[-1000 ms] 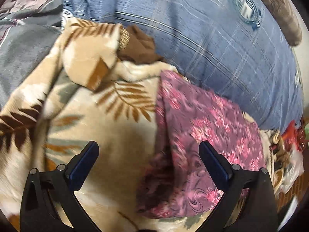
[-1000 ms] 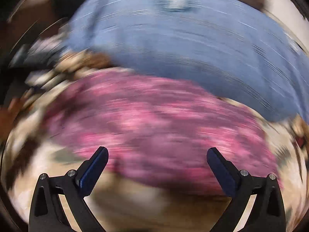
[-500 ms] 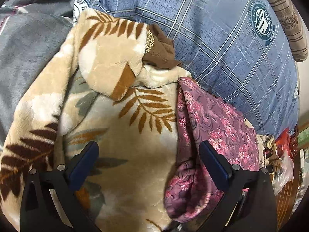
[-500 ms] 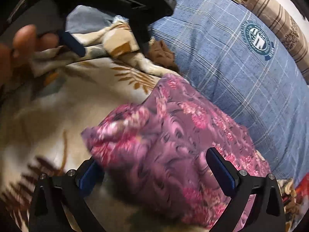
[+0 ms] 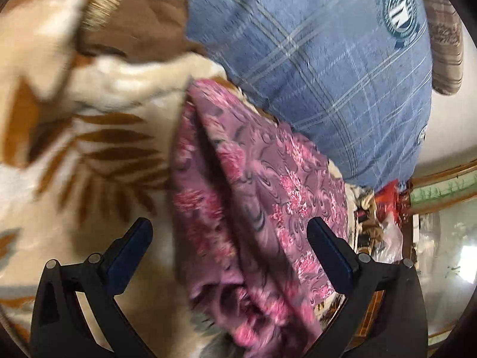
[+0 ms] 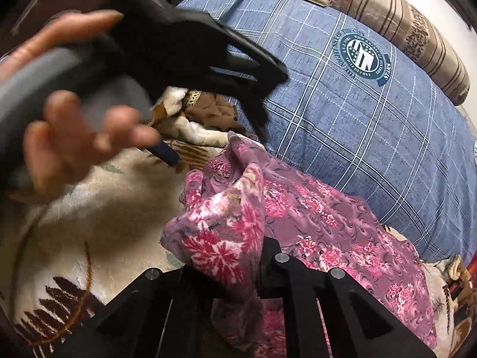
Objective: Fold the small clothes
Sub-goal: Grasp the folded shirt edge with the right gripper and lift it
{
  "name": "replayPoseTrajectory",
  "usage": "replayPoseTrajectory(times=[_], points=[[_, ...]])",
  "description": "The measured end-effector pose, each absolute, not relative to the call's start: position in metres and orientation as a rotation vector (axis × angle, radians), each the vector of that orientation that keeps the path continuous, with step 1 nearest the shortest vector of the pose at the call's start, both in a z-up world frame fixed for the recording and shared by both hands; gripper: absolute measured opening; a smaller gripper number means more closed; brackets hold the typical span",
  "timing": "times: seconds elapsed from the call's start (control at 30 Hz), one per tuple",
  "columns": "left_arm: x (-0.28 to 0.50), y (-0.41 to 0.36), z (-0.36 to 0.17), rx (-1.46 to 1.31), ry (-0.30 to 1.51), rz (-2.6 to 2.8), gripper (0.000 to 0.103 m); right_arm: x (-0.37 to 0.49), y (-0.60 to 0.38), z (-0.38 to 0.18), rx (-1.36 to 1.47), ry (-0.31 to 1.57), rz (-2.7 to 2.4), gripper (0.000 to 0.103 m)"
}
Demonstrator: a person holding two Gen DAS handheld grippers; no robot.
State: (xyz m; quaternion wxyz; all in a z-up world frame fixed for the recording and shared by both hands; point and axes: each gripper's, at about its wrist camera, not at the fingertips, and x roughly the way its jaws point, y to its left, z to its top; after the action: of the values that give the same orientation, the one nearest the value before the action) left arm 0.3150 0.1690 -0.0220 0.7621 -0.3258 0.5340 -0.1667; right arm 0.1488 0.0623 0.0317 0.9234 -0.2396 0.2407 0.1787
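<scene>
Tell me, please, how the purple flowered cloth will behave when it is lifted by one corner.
Probably floppy: the purple flowered cloth already lies in soft folds and bunches where the closing right tongs pinch it. It looks thin, so likely light. The rest should hang and drag over the plush leaf blanket.

The floral garment [image 6: 313,217] lies on the blanket [image 6: 104,208], in front of the pillow [image 6: 357,113].
</scene>
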Motion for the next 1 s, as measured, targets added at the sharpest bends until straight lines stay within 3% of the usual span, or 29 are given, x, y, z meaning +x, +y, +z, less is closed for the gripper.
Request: replayPoseTrajectory(times=[0.07, 0.1, 0.17, 0.2, 0.3, 0.73, 1.0], points=[[0.321, 0.159, -0.025, -0.696, 1.186, -0.373, 0.101, 0.15, 0.06, 0.033, -0.477, 0.496, 0.375, 0.007], [0.323, 0.153, -0.027, -0.697, 1.196, -0.393, 0.091, 0.149, 0.058, 0.034, -0.467, 0.495, 0.378, 0.007], [0.326, 0.147, -0.026, -0.688, 1.2, -0.403, 0.058, 0.15, 0.054, 0.036, -0.447, 0.494, 0.383, 0.007], [0.326, 0.144, -0.024, -0.676, 1.197, -0.403, 0.03, 0.148, 0.052, 0.037, -0.434, 0.493, 0.386, 0.007], [0.321, 0.141, -0.012, -0.635, 1.156, -0.376, 0.016, 0.145, 0.043, 0.04, -0.409, 0.482, 0.385, 0.007], [0.307, 0.06, 0.074, -0.45, 1.027, -0.434, 0.01, 0.135, -0.034, 0.086, -0.186, 0.408, 0.338, 0.005], [0.307, -0.016, 0.095, -0.348, 1.02, -0.459, 0.01, 0.136, -0.109, 0.102, -0.041, 0.419, 0.317, 0.005]])
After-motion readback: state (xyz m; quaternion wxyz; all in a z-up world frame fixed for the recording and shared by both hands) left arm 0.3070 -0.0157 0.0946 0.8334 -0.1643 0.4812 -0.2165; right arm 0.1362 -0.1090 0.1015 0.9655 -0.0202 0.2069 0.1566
